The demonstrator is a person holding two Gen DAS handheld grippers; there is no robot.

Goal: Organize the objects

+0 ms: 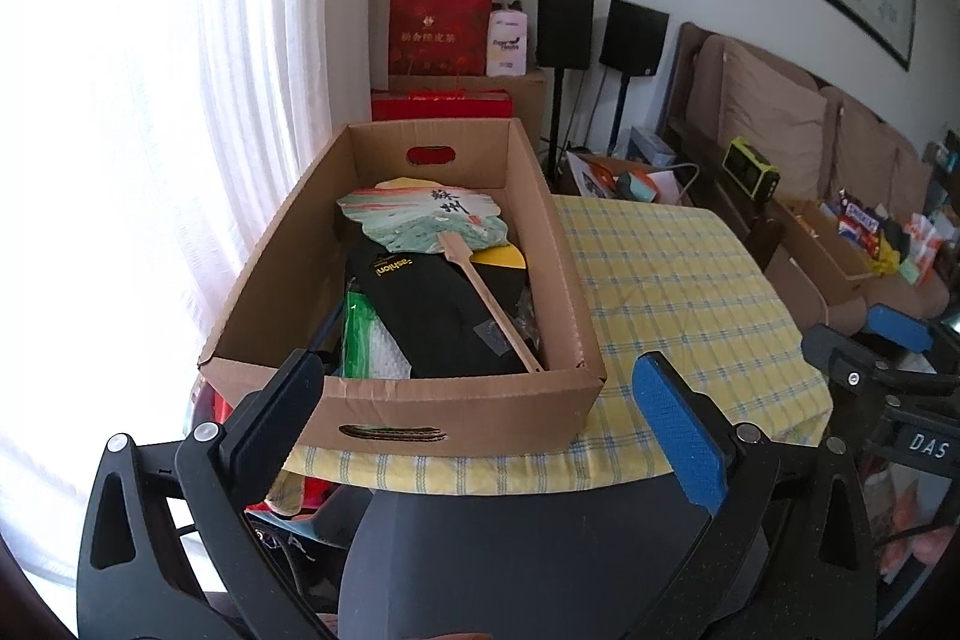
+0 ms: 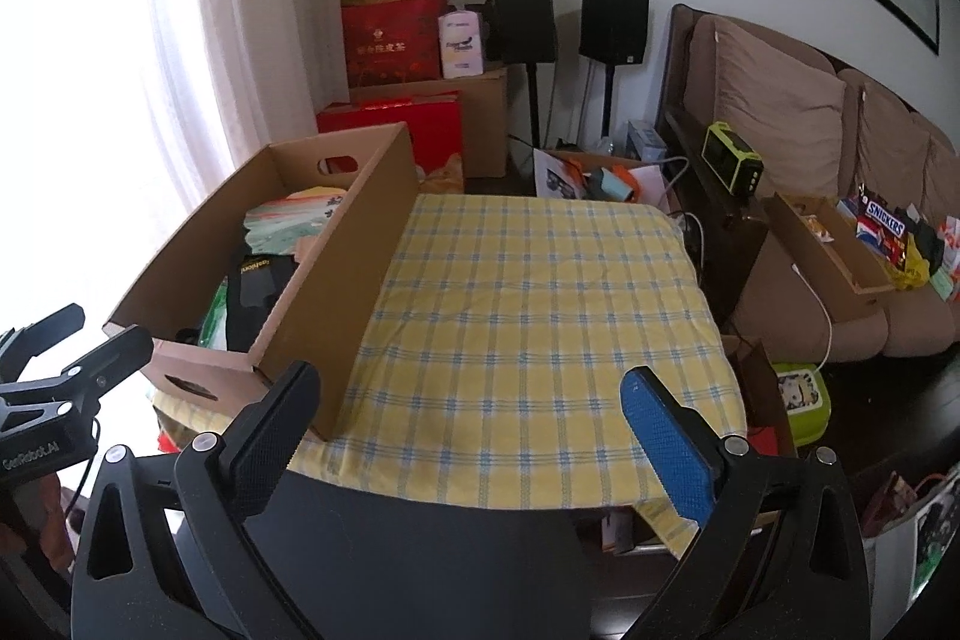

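An open cardboard box (image 1: 540,220) stands on the left part of a table with a yellow checked cloth (image 1: 672,280). Inside it lie a paper fan with a wooden handle (image 1: 420,220), a black packet (image 1: 444,316) and a green and white packet (image 1: 366,340). My left gripper (image 1: 480,400) is open and empty, just in front of the box's near wall. My right gripper (image 2: 474,418) is open and empty above the table's front edge, to the right of the box (image 2: 360,244). The left gripper also shows at the left edge of the right wrist view (image 2: 78,340).
A brown sofa (image 2: 840,148) with a snack-filled cardboard tray (image 2: 840,250) stands to the right. Red gift boxes (image 2: 390,40), two black speakers (image 2: 612,22) and floor clutter lie behind the table. A white curtain (image 1: 180,100) hangs at left.
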